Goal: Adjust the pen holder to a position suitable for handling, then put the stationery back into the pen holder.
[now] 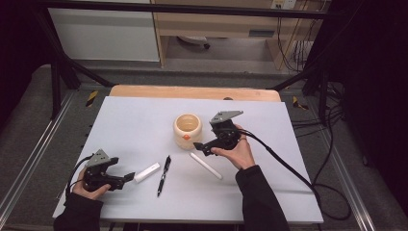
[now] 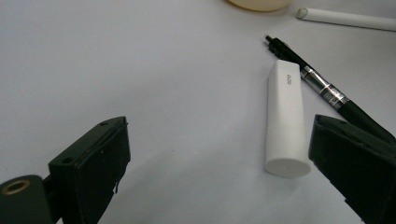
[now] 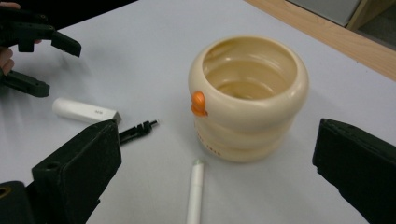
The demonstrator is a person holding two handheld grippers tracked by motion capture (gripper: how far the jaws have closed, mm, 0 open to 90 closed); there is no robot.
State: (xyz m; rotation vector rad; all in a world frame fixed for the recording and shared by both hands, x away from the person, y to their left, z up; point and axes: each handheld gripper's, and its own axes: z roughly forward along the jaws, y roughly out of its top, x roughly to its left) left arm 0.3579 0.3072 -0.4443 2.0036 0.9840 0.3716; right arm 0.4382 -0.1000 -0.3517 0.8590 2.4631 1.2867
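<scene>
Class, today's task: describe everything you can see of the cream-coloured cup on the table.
The cream cup is round, glossy and ribbed in three bulging rings, probably plastic or ceramic. A small orange knob sticks out below its rim. It stands upright on the pale table, open-topped and seemingly empty. In the high view it sits near the middle, toward the far side. A white pen lies just in front of it; nothing appears to touch it.

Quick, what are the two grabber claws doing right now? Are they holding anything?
Left gripper: open, holding nothing; the white tube lies between its jaws.
Right gripper: open, holding nothing, facing the cream pot.
</scene>
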